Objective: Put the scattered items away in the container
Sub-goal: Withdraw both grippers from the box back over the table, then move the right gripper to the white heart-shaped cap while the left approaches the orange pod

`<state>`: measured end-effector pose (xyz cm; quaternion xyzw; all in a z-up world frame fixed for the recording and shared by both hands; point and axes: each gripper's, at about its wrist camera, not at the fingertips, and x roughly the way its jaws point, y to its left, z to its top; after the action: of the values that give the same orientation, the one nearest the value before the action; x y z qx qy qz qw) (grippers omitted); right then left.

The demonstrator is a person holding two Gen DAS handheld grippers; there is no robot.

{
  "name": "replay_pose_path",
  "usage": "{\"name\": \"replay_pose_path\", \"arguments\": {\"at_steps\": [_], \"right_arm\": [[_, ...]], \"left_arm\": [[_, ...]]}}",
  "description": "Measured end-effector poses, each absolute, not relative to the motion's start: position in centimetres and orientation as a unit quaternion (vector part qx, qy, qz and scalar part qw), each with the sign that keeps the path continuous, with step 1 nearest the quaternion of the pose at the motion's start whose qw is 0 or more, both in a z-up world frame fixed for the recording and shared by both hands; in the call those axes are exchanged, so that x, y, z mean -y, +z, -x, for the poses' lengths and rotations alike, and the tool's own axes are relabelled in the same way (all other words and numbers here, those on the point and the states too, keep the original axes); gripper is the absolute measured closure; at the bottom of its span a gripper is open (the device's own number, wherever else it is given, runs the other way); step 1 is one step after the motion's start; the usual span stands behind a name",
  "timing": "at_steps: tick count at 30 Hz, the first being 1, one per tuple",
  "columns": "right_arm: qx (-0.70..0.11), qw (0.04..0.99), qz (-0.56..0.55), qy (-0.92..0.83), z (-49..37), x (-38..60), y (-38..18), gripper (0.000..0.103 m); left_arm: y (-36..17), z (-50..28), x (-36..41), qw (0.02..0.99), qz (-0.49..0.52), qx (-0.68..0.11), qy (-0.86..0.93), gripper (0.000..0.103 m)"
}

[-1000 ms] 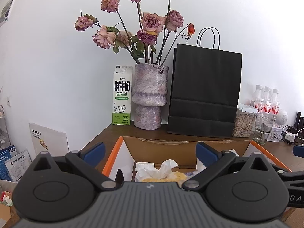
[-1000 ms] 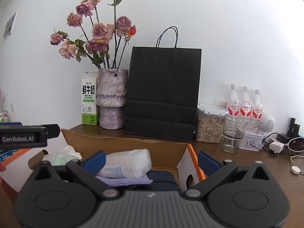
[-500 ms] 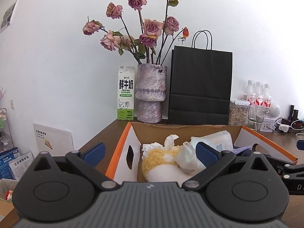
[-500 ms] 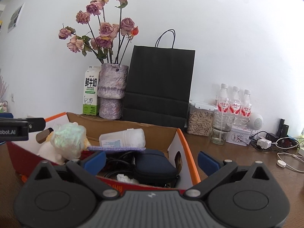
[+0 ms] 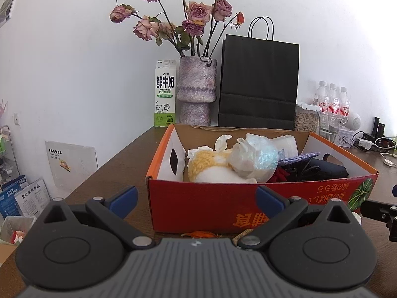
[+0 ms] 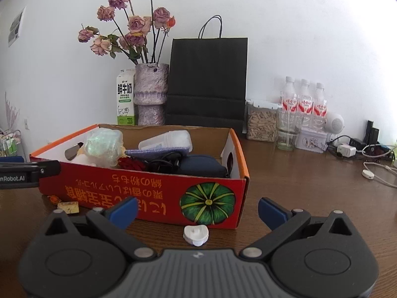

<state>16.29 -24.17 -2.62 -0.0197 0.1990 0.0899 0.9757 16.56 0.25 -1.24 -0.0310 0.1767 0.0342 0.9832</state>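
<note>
Behind: milk carton ("FRESH MILK")

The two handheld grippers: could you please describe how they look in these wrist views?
Both match: the left gripper and the right gripper have blue fingertip pads, black angular linkage arms with silver pivot pins, round black discs either side and a grey ribbed body bearing a small white logo. The left one's black side reads "nRobot.AI" in the right view.

Matt cardboard box on grained wooden table; crinkled glossy plastic bag.
</note>
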Motion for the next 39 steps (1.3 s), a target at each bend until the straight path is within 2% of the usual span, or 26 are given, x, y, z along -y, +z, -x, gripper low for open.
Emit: {"name": "replay_pose_path", "arguments": {"at_steps": [11, 14, 20, 39], "right_arm": [[-0.294, 0.952, 0.016, 0.079, -16.9, 24.7, -4.1, 0.0], [-0.34, 0.936, 0.019, 0.083, -17.6, 24.6, -5.0, 0.0], [-0.342, 0.936, 0.018, 0.081, -17.7, 24.5, -5.2, 0.0], [-0.342, 0.936, 0.019, 0.088, -18.5, 24.1, -5.1, 0.0]], "left_arm": [[-3.5, -17.4, -2.0, 0.945, 0.077, -0.316, 0.031, 0.0], [-3.7, -17.4, -1.5, 0.944, 0.06, -0.324, 0.029, 0.0], [-3.9, -17.7, -0.2, 0.939, 0.01, -0.341, 0.034, 0.0], [-3.8, -18.2, -0.9, 0.94, 0.011, -0.341, 0.022, 0.0]]}}
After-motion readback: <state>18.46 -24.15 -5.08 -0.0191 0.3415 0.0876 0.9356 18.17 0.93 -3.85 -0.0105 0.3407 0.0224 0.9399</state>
